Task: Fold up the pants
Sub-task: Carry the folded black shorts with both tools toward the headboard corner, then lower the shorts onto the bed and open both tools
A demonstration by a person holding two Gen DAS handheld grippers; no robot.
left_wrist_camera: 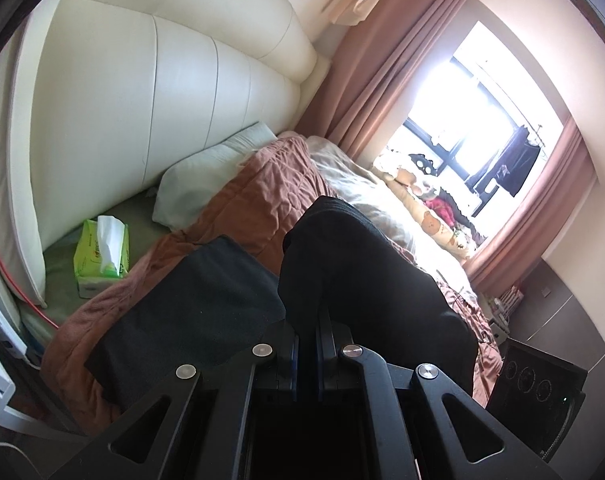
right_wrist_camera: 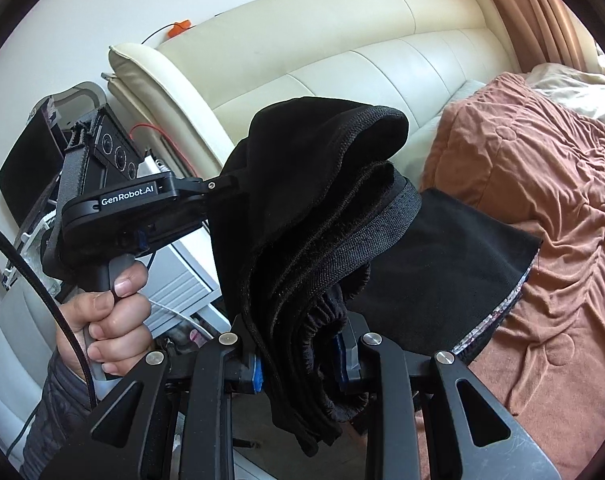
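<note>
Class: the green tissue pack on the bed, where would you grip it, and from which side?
Grip the tissue pack across its long side faces, coming from above. It lies flat on the sheet, so the sides are free; the white tissue sticking out on top would tear.

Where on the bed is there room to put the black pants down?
Free: the brown quilt right of the folded dark cloth, toward the pale blanket. Also a green sheet strip by the headboard, but the tissue pack and pillow crowd it. Both grippers, left and right, hold the pants.
</note>
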